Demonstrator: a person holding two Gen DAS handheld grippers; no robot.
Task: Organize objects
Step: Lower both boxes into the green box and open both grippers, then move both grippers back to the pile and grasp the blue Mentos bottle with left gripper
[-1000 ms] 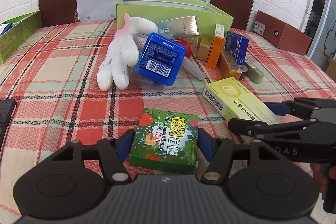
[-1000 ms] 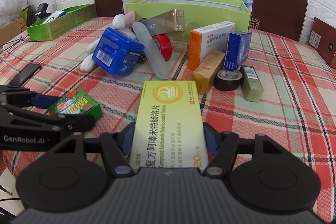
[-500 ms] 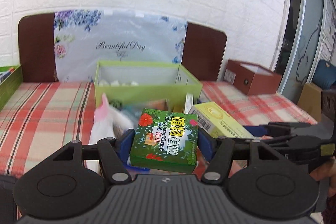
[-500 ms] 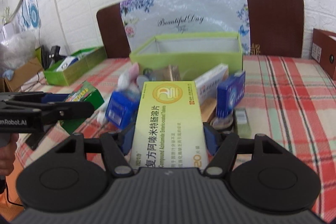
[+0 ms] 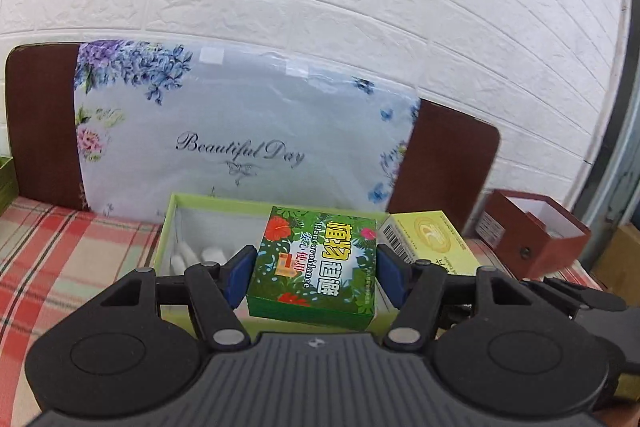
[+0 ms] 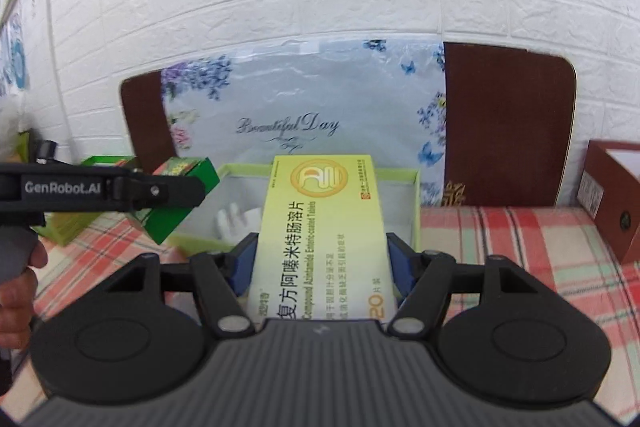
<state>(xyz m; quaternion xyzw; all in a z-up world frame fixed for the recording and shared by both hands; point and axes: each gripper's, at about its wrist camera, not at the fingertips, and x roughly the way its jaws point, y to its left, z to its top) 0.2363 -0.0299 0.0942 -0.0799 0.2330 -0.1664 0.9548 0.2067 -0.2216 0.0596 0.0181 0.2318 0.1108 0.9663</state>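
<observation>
My left gripper (image 5: 314, 273) is shut on a green floral box (image 5: 316, 265) and holds it in the air over the near wall of the light green open box (image 5: 168, 227). My right gripper (image 6: 320, 263) is shut on a long yellow medicine box (image 6: 320, 227), also held above that green box (image 6: 416, 187). White items (image 5: 196, 255) lie inside the box. In the right wrist view the left gripper and its floral box (image 6: 176, 195) show at the left; in the left wrist view the yellow box (image 5: 432, 239) shows at the right.
A floral "Beautiful Day" bag (image 5: 240, 131) leans on a brown headboard (image 5: 40, 123) behind the box. A brown open box (image 5: 532, 231) stands at the right. The surface has a red plaid cloth (image 6: 520, 239). A green tray (image 6: 104, 163) is at the far left.
Both grippers have lifted their boxes off the cloth and moved forward toward the light green box. The pile of loose objects has dropped out of view.
</observation>
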